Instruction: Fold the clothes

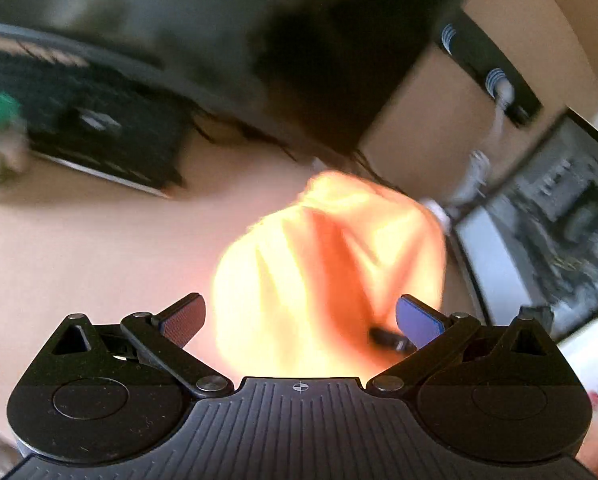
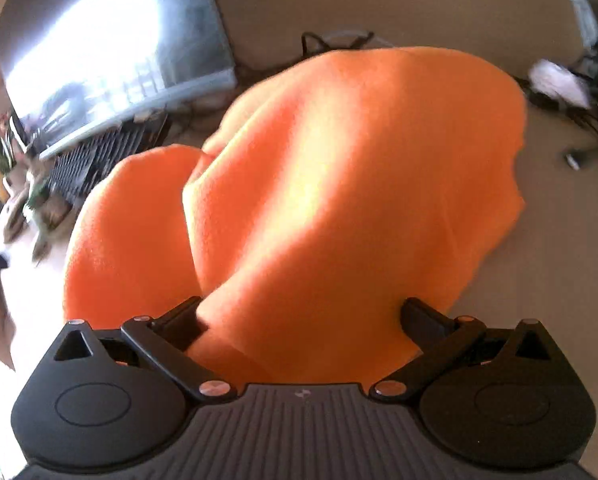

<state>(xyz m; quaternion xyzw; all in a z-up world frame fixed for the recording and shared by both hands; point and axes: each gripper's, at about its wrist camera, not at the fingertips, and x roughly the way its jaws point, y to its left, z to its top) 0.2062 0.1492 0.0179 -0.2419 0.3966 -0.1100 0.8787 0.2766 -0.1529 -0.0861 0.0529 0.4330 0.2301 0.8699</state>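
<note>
An orange garment [image 2: 331,184] lies bunched on the tan table, filling the middle of the right wrist view. It also shows in the left wrist view [image 1: 323,264], blurred and brightly lit. My left gripper [image 1: 301,316] is open, its jaws wide apart just short of the cloth, holding nothing. My right gripper [image 2: 303,316] is open too, with the cloth lying between its spread fingers and against the left finger [image 2: 179,320]; the jaws are not closed on it.
A laptop [image 2: 111,52] with a lit screen and dark keyboard stands at the left of the right wrist view, and at the right of the left wrist view [image 1: 551,232]. A black keyboard [image 1: 99,132], a power strip [image 1: 487,68] and cables [image 2: 559,84] lie around the garment. The tan table [image 1: 79,248] stretches left.
</note>
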